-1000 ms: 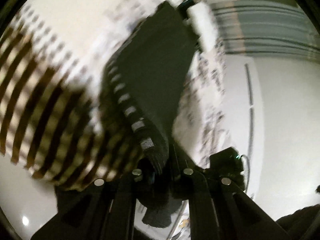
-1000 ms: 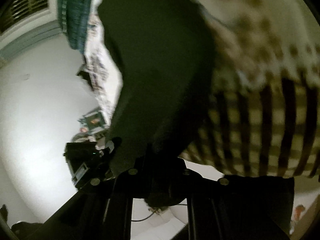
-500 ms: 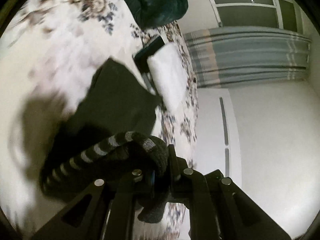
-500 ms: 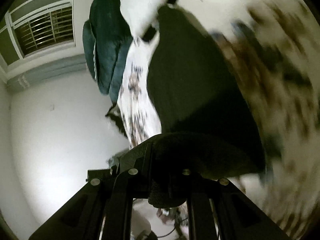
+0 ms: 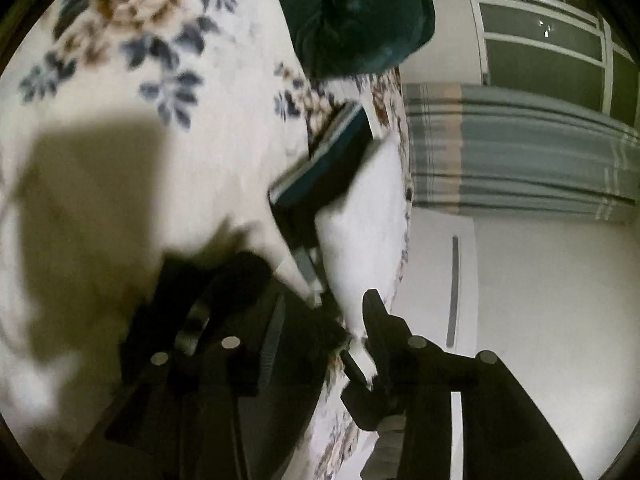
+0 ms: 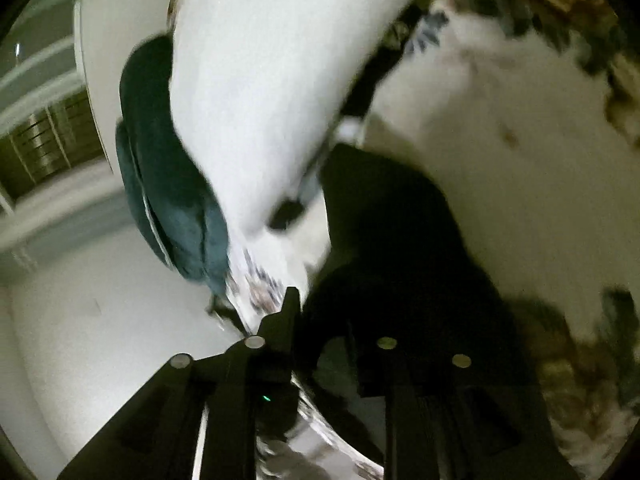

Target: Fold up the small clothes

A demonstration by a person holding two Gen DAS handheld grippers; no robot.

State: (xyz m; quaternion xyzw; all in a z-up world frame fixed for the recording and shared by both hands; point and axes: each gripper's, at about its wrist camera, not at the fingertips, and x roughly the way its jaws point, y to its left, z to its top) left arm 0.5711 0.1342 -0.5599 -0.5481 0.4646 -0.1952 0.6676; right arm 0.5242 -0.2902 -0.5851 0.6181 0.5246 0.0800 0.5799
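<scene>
Both jaws just opened, letting go of dark garment. Left gripper jaws apart, striped cuff lying loose beside them; right gripper jaws apart, cloth slack between. Garment down on floral bed, beside white folded piece. Fold likely laid; smoothing next.

So a second ago we had the dark garment clamped in both grippers and hanging up over the striped piece. Now it's down on the floral bedsheet, right by the white folded pile. The left gripper and right gripper have both just been opening, and the cloth has slumped loose between the parted fingers.
</scene>
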